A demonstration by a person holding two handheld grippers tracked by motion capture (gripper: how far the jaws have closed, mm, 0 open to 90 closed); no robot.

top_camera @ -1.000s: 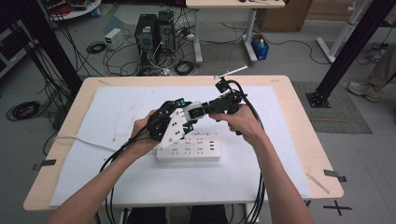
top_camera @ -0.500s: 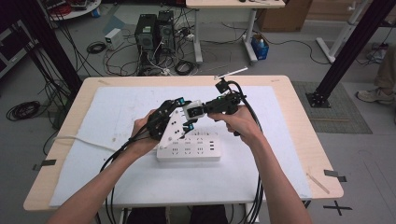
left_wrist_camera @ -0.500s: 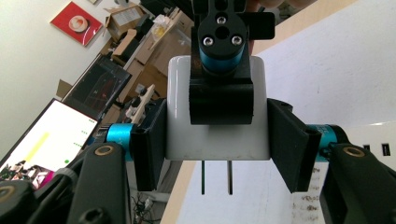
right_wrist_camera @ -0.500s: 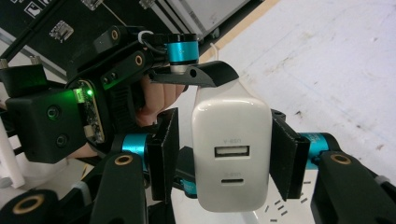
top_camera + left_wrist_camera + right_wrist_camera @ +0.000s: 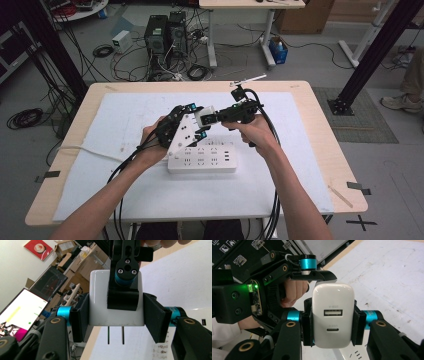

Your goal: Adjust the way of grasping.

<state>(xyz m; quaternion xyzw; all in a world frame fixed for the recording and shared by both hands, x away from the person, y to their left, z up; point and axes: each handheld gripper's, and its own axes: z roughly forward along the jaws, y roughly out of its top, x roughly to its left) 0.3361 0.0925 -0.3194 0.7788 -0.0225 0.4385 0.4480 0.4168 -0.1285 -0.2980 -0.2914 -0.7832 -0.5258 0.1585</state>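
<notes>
Here the charger (image 5: 333, 316) sits between the jaws of the right gripper (image 5: 333, 325), whose pads press on its two long sides; these jaws have just been closing onto it. Its face with two ports looks toward this gripper's camera. The left gripper (image 5: 116, 317) also clamps the same charger (image 5: 100, 302), on the other pair of sides, so both grippers hold it together. In the left gripper view the two metal prongs (image 5: 115, 335) point toward the camera side, below the white body, and one jaw of the right gripper lies across the charger's front. From above, the charger (image 5: 204, 117) is held in the air between the left gripper (image 5: 192, 120) and the right gripper (image 5: 212, 119). Just under them a power strip (image 5: 202, 159) lies on the white mat (image 5: 125, 115). Beyond the mat is the table (image 5: 310, 100) edge.
</notes>
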